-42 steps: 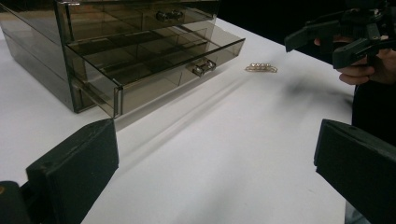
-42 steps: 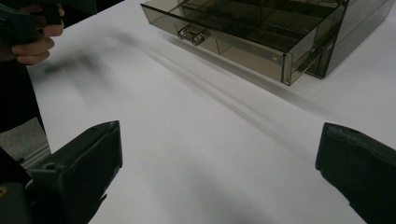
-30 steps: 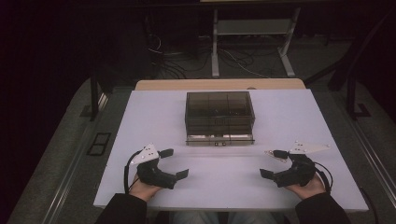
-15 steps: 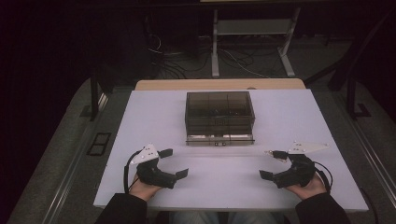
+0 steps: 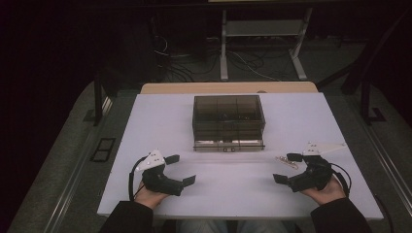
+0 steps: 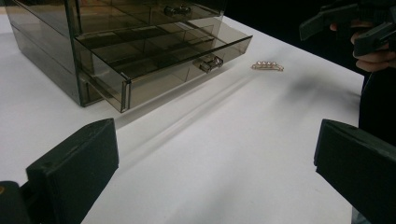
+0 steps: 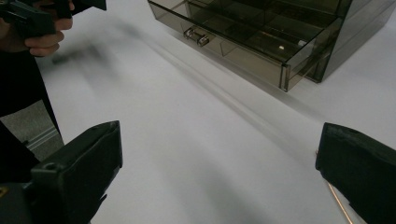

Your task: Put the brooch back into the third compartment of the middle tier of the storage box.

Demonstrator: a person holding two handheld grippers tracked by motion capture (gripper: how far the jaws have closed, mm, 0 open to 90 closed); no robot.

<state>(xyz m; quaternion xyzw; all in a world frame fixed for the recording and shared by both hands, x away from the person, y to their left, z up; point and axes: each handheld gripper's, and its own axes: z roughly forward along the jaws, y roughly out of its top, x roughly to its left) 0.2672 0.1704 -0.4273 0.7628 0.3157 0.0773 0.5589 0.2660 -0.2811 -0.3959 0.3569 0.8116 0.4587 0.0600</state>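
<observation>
White tabletop (image 5: pixel 145 126) lay under dim light. Left gripper (image 5: pixel 179 170) rested with jaws spread, empty. Centrally stood the smoked drawer box (image 5: pixel 227 116), bottom drawer (image 6: pixel 163 51) ajar. The slim hair clip (image 5: pixel 286 162) beside the gaping, empty right gripper (image 5: pixel 287 168) looked light, rigid, slippery; best pinched across its middle.

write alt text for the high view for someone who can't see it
A person holds an open left hand-held gripper and right hand-held gripper over a white table, facing a smoky clear drawer box with its bottom drawer pulled out. A small hair clip lies by the right one.
</observation>
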